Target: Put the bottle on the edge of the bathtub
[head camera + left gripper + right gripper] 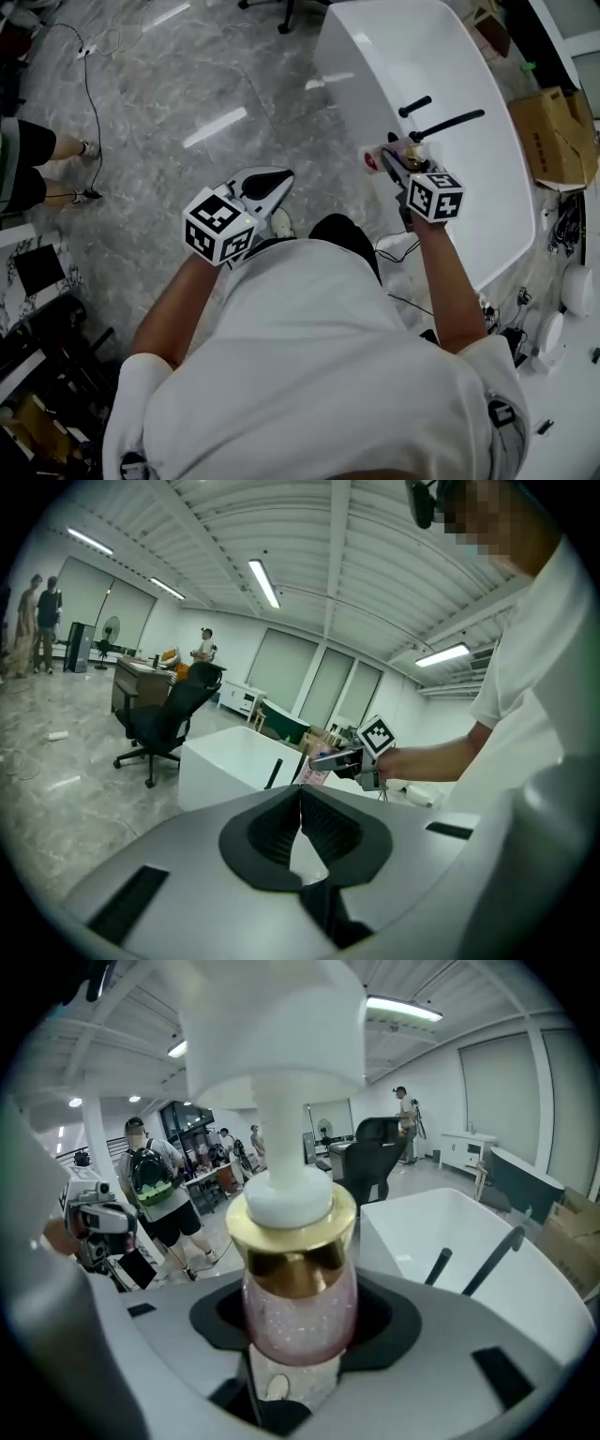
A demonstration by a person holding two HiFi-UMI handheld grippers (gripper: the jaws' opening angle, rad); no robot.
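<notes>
My right gripper (394,159) is shut on a pink glittery bottle (300,1316) with a gold collar and a white pump head. It holds the bottle (386,156) lying sideways in the air over the near rim of the white bathtub (412,56). A black faucet (448,124) stands on the rim just beyond the bottle. My left gripper (272,183) hangs over the floor to the left of the tub, its jaws shut with nothing in them. The left gripper view shows its pads (314,822) meeting, and the right gripper (328,757) with the bottle beyond them.
Grey marble floor lies left of the tub. A cardboard box (553,131) sits at the right, beyond the tub. A black cable (89,103) and a bystander's legs (47,159) are at the far left. An office chair (164,724) stands further off.
</notes>
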